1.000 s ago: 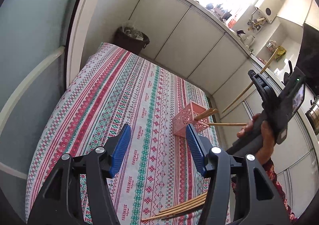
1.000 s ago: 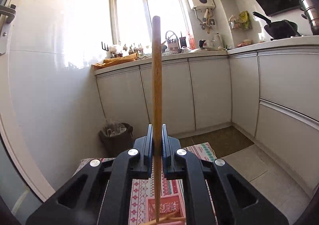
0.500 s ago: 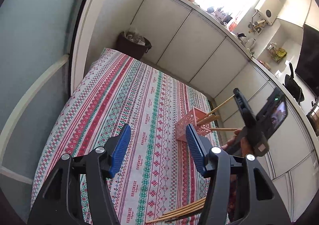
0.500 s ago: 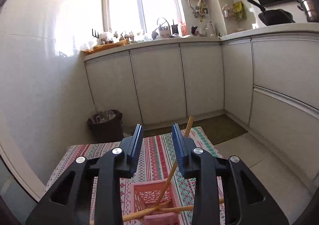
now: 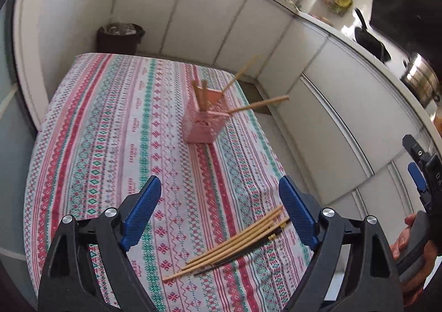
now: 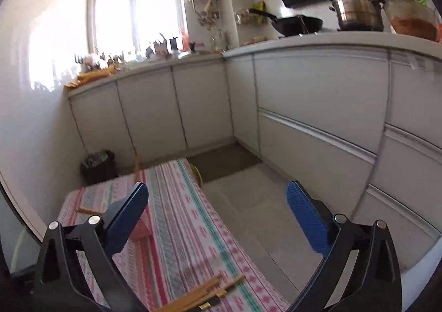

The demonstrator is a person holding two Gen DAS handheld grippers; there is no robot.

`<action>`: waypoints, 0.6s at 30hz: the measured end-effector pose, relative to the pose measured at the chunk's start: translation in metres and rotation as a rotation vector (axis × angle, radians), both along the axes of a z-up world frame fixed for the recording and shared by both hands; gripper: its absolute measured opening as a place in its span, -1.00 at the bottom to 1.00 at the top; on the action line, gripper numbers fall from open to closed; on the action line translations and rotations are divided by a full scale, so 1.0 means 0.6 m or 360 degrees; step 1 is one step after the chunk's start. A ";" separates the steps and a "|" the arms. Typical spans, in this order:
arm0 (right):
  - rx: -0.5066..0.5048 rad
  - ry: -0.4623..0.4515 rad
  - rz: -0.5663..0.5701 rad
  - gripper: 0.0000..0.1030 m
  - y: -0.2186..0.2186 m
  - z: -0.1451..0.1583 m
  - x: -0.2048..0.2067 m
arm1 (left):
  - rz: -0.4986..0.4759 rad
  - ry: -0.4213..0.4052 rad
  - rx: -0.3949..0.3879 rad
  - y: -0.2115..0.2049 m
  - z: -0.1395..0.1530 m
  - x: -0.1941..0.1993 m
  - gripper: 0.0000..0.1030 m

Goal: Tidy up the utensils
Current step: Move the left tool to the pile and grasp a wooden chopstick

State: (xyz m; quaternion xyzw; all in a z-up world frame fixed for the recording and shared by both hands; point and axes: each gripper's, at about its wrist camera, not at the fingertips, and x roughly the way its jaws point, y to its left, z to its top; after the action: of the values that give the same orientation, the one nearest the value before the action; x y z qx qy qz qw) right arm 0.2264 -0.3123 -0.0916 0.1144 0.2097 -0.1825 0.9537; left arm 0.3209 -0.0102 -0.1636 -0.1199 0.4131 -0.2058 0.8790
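Note:
A pink perforated holder (image 5: 204,124) stands on the patterned tablecloth (image 5: 110,129), with several wooden chopsticks (image 5: 258,103) leaning out of it. A loose bundle of wooden and dark chopsticks (image 5: 234,243) lies near the table's right front edge, between my left gripper's fingers. My left gripper (image 5: 221,207) is open and empty above the cloth. My right gripper (image 6: 218,207) is open and empty, held over the table's right edge; the holder (image 6: 142,229) sits partly hidden behind its left finger and the loose chopsticks (image 6: 212,291) lie below it.
White kitchen cabinets (image 6: 317,118) run along the back and right. A dark bin (image 5: 120,37) stands past the table's far end. A wok (image 6: 298,23) and steel pot (image 6: 356,8) sit on the counter. Tiled floor (image 6: 248,190) lies right of the table.
My right gripper opened and let go of the wooden chopstick into the pink holder, then drew back to the table's near end. My left gripper opened wider and shifted toward the loose chopsticks.

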 end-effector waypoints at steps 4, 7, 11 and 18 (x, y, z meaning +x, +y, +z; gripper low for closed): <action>0.0153 0.0182 -0.0106 0.89 -0.059 -0.065 -0.045 | -0.0360 0.0078 0.0237 -0.117 -0.014 0.020 0.80; 0.0312 0.0271 -0.0223 0.89 -0.101 -0.126 -0.072 | -0.0621 0.0124 0.0538 -0.210 -0.037 0.041 0.80; 0.0555 0.0389 -0.0296 0.89 -0.155 -0.173 -0.076 | -0.0871 0.0210 0.0802 -0.297 -0.076 0.076 0.80; 0.0719 0.0461 -0.0312 0.89 -0.188 -0.205 -0.070 | -0.1197 0.0517 0.1098 -0.401 -0.195 0.117 0.03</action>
State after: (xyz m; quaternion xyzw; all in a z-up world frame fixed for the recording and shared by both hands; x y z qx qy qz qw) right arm 0.1844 -0.4253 -0.2147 0.3164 0.3671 -0.2369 0.8420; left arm 0.3914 -0.2511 -0.2805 0.3022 0.6018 -0.3376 0.6576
